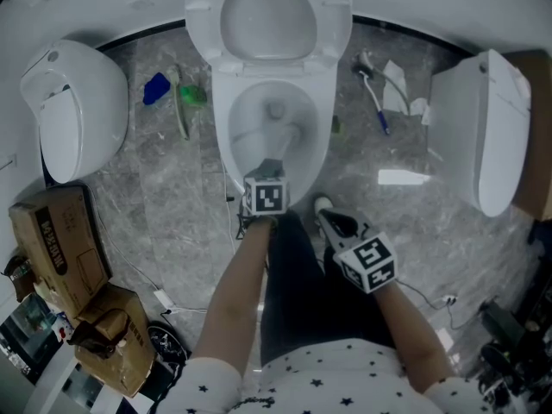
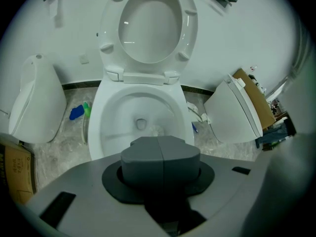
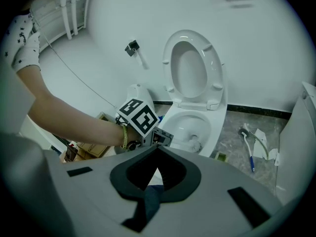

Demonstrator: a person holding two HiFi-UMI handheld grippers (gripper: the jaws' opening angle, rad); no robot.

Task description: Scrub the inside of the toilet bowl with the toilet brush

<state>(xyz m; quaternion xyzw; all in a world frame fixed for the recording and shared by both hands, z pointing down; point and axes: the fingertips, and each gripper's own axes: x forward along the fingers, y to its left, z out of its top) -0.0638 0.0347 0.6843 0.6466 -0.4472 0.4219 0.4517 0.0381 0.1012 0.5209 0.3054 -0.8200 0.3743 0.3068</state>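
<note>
**Brush in the Toilet Bowl**

A white toilet bowl (image 1: 222,132) stands in the middle of a grey stone floor (image 1: 172,197). Its seat (image 1: 332,24) is tipped up against the wall.

The left gripper (image 1: 271,169) reaches over the front edge of the bowl. Its fingers are pressed tight together. The toilet brush (image 1: 291,133) sticks out just past their tips, so they seem to pinch its handle. The fingers cover the handle itself. The bushy white head of the brush is down inside the bowl, close to the hole at the bottom.

The right gripper (image 1: 336,222) hangs a little behind and to the right, near the person's dark trouser leg. Its fingers are spread apart and nothing is between them.

On the floor left of the bowl lie a blue thing (image 1: 156,88) and a green thing (image 1: 191,96). On the right lies another brush (image 1: 378,110) with a blue handle. Brown cardboard boxes (image 1: 60,240) sit far off to the left.
</note>
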